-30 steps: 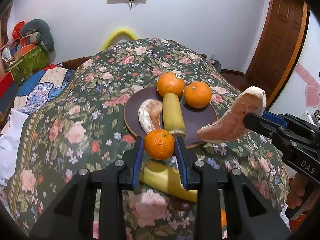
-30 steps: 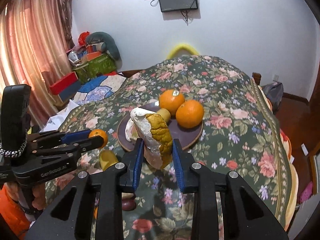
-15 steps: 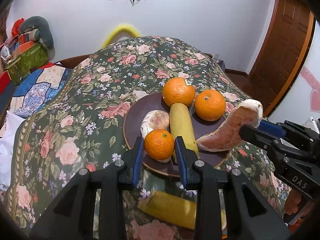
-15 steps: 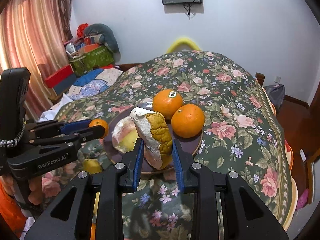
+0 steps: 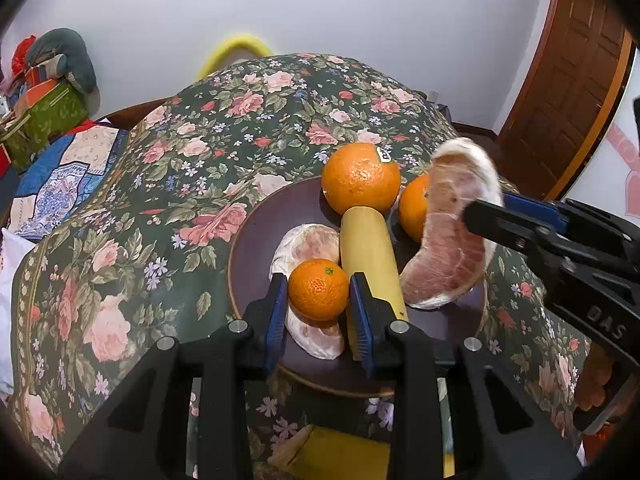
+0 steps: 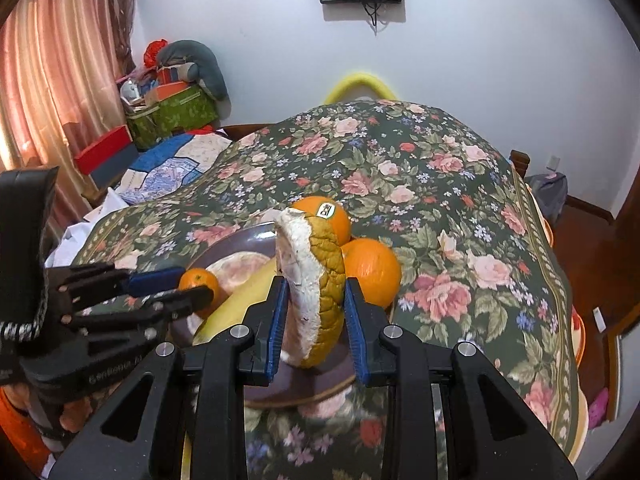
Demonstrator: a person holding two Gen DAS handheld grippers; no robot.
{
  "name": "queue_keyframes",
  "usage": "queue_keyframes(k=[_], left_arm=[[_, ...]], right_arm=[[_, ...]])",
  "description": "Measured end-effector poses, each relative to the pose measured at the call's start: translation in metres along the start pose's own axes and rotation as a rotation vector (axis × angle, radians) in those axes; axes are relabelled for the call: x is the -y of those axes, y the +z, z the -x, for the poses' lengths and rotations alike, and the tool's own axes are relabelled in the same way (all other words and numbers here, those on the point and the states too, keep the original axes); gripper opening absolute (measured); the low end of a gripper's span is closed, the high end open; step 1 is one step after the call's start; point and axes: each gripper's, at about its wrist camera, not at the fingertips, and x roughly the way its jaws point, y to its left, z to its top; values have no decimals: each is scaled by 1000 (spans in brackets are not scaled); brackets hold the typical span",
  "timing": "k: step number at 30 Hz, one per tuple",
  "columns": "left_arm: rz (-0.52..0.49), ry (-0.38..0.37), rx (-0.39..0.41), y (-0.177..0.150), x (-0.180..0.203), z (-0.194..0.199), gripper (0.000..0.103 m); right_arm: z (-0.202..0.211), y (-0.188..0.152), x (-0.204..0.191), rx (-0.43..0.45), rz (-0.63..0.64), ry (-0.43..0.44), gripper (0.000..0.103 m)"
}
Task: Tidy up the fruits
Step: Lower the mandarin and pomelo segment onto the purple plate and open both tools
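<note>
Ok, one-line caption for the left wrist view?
Left gripper holds a mandarin over the loaded plate; right gripper brings a pomelo wedge.

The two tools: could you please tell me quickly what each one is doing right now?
Left tool: shut on the small mandarin, over the plate.
Right tool: shut on the pomelo wedge, over the plate.
</note>
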Motion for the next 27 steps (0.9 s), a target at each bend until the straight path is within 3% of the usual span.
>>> queue_keyframes(k=[10,15,18,27], left_arm=[[-4,8,8,3,2,-7,35],[25,9,7,1,-4,-7,52],[53,0,4,-2,-8,-5,53],[82,13,22,-7,-13,19,53]], right_arm=[[-16,-3,6,-32,-32,6,30],[-19,-6,9,-58,-39,9,35],[-18,-9,9,-70,-40,36,40],[6,-16,0,-41,-26,16,40]])
